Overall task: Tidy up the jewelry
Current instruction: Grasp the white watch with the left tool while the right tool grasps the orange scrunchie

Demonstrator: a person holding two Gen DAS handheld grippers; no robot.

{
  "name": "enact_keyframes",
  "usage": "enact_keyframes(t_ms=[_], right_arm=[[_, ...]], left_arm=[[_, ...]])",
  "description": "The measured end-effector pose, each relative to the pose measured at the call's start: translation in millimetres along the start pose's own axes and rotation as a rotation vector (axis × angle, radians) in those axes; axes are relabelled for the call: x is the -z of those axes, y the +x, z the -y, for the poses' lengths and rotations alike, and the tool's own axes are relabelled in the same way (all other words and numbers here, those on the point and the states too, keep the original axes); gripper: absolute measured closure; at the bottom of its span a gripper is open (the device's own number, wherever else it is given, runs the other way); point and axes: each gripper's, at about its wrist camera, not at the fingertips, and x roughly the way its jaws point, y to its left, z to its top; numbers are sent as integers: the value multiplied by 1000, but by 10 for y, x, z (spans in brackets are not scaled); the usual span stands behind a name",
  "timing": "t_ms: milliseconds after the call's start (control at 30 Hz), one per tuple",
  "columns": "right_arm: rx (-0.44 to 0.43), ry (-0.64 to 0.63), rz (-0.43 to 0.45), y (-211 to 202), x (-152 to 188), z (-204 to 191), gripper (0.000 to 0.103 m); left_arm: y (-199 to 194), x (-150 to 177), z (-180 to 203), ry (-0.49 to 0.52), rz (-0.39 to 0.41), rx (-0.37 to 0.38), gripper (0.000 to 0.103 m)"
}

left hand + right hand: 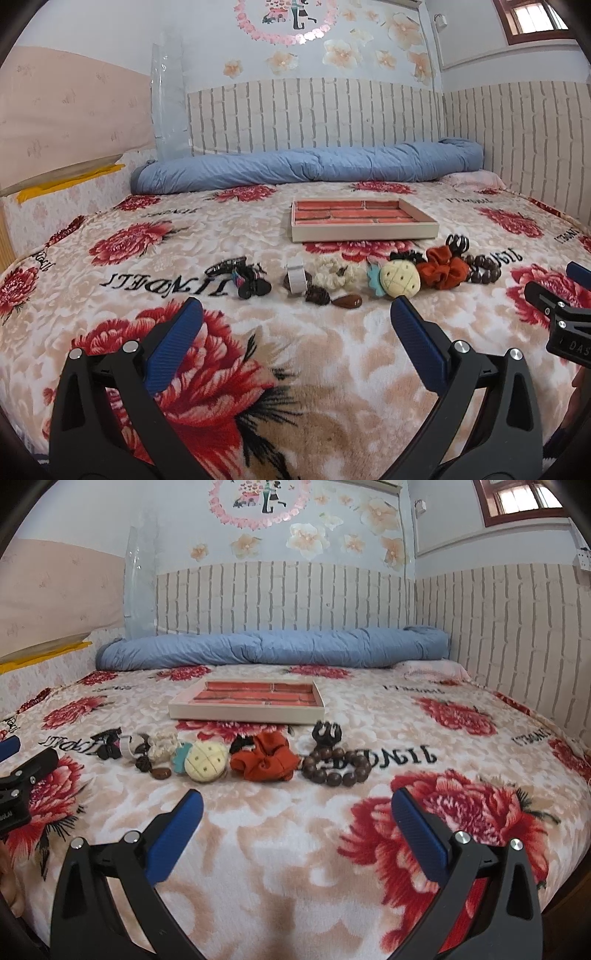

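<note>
A beige jewelry tray (364, 233) (243, 712) with red velvet compartments lies on the floral bed blanket. In front of it runs a row of accessories: black hair clips (240, 275), a white ring-shaped piece (296, 278), a cream scrunchie (334, 275), a pale yellow round plush clip (400, 281) (206, 762), an orange scrunchie (445, 267) (264, 758), a dark wooden bead bracelet (338, 766) (482, 268) and a black claw clip (327, 733). My left gripper (295, 317) is open and empty, short of the row. My right gripper (295, 808) is open and empty, also short of the row.
A rolled blue quilt (310, 166) lies along the far wall behind the tray. A padded headboard and pillow (62, 110) stand at the left. The brick-patterned wall (517, 627) bounds the bed on the right. Small brown pieces (347, 302) lie nearest the left gripper.
</note>
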Motion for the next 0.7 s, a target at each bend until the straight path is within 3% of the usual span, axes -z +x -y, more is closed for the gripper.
enact_keyframes(t_ms=[300,700], right_arm=[[-4,-21,57,53,-312,1,4],[-34,-1,-52,690,-398,1,4]], left_arm=[[68,-346,69,-7,28,21,5],[652,-470,29,8,-45,0,5]])
